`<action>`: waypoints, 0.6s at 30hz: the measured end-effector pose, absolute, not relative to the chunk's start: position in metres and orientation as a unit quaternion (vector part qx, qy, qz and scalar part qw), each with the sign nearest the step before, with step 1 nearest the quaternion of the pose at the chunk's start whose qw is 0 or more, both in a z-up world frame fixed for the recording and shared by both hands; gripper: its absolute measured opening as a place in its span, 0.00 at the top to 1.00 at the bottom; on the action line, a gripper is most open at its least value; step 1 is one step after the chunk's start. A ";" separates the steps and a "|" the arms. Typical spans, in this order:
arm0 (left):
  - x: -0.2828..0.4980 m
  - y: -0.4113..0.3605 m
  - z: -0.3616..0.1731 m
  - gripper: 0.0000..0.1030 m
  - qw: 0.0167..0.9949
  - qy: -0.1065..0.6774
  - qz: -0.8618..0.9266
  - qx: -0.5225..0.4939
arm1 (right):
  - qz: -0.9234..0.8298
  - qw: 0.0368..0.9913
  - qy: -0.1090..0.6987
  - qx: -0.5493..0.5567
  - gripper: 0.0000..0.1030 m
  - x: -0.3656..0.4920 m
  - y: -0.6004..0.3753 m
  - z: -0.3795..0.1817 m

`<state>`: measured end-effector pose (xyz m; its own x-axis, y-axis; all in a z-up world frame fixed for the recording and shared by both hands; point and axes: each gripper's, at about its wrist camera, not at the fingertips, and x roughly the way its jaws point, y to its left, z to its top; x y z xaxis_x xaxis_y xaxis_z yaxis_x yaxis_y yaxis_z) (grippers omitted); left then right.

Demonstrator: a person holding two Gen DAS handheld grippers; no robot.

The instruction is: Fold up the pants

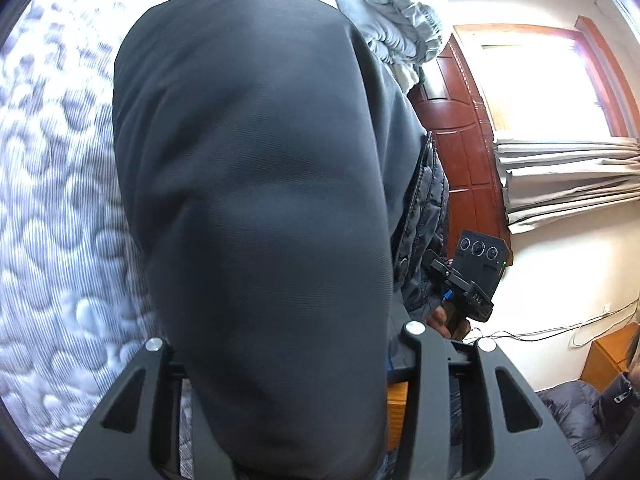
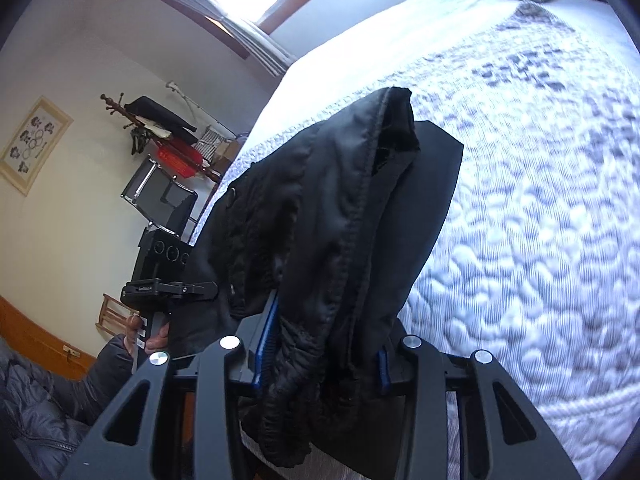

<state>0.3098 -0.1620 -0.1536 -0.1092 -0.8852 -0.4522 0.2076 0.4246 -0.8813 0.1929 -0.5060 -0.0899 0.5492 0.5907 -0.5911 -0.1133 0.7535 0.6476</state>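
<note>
place: home bedroom | cues: quilted bed (image 2: 520,208), curtained window (image 1: 540,80), coat rack (image 2: 132,120)

Possibly "DAS" on right tool (image 1: 476,298) mount; nothing else legible.

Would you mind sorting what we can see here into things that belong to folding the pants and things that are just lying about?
Part of the job:
- pants
- left gripper
- right gripper
- quilted bed

Just lying about:
- grey bedding
- coat rack
- chair
- picture
- curtain
</note>
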 end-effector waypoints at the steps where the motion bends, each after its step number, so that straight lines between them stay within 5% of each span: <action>1: 0.312 -0.163 -0.151 0.61 0.605 0.588 -0.454 -0.286 | 0.213 0.835 0.424 0.279 0.62 0.197 -0.505 -0.087; 9: 0.352 -0.162 -0.137 0.59 0.637 0.571 -0.437 -0.278 | 0.234 0.833 0.423 0.268 0.62 0.260 -0.512 -0.085; 18: 0.410 -0.159 -0.173 0.52 0.639 0.600 -0.396 -0.271 | 0.216 0.803 0.459 0.312 0.61 0.325 -0.526 -0.145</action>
<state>0.4100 -0.1588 -0.1730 -0.0349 -0.8325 -0.5530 0.1808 0.5389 -0.8227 0.3254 -0.5261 -0.1455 0.4856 0.6340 -0.6019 -0.0608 0.7114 0.7002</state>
